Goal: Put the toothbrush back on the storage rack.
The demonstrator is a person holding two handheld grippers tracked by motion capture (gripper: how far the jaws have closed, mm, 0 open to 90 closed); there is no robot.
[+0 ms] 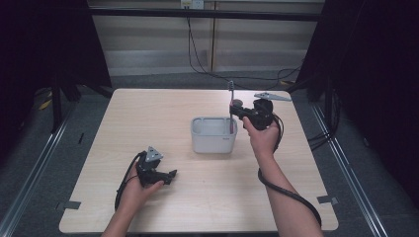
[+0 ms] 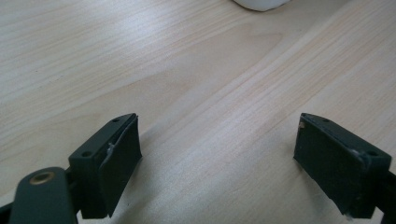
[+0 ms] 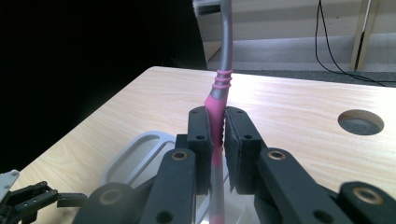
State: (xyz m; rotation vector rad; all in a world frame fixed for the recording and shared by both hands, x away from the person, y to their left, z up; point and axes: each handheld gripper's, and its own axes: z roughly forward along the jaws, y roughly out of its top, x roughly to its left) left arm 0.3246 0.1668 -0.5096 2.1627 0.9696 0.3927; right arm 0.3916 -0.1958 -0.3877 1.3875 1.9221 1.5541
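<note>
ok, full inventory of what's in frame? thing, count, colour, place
light wooden table: 1, pale wood, centre of high view, round hole near its far right corner
white rectangular plastic bin: 1, white, table centre
pink-and-grey toothbrush: 1, pink handle, grey neck, upright over the bin's right end, clamped in the right tongs
black cables: several, black, floor beyond the table
left tongs: 1, black, open, low over the near-left table, nothing between them
right tongs: 1, black, shut on the toothbrush
hands: 2, left, right
</note>
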